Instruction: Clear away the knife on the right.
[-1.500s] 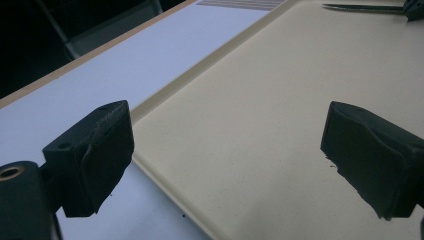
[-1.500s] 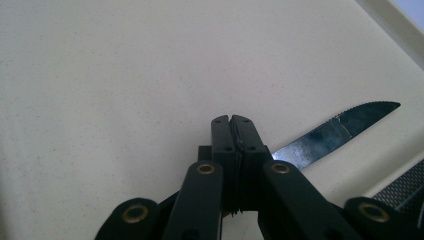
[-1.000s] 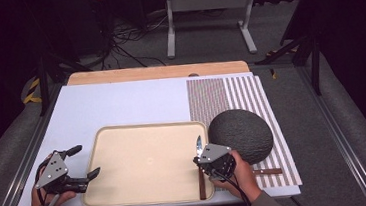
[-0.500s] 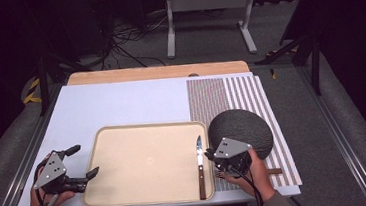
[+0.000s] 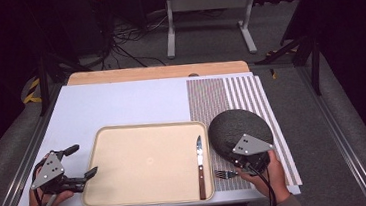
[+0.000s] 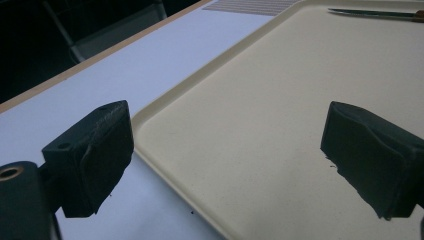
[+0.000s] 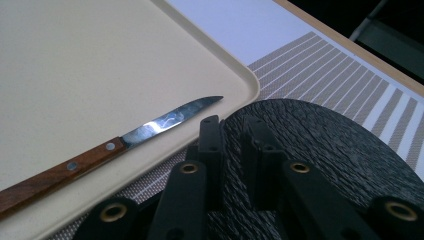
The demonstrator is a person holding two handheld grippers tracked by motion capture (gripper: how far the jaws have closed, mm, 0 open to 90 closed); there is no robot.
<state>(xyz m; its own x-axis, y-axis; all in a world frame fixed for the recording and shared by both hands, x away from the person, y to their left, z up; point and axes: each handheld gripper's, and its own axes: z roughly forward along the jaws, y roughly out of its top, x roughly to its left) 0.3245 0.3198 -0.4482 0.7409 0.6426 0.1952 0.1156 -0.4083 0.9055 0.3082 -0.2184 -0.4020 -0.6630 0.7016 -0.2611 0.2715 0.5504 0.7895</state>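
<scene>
A wood-handled knife point(image 5: 200, 164) point(image 7: 115, 150) lies along the right side of the beige tray point(image 5: 146, 161) point(image 7: 100, 75), blade pointing away from me. My right gripper point(image 5: 243, 154) point(image 7: 231, 125) hovers over the left part of a dark round textured plate point(image 5: 238, 126) point(image 7: 340, 145). Its jaws have just been opening, stand a narrow gap apart, and nothing is between them. At the tray's point(image 6: 280, 100) left rim my left gripper point(image 5: 81, 161) point(image 6: 225, 165) is held wide open and empty. The knife point(image 6: 380, 13) shows far off in the left gripper view.
A striped placemat point(image 5: 220, 94) point(image 7: 320, 65) lies under the dark plate, on a white board. A fork point(image 5: 226, 173) rests on the mat between tray and plate, near the front edge. A wooden strip runs along the board's far edge.
The right gripper has left the knife lying on the tray and moved right, over the dark plate. The left gripper has stayed put.
</scene>
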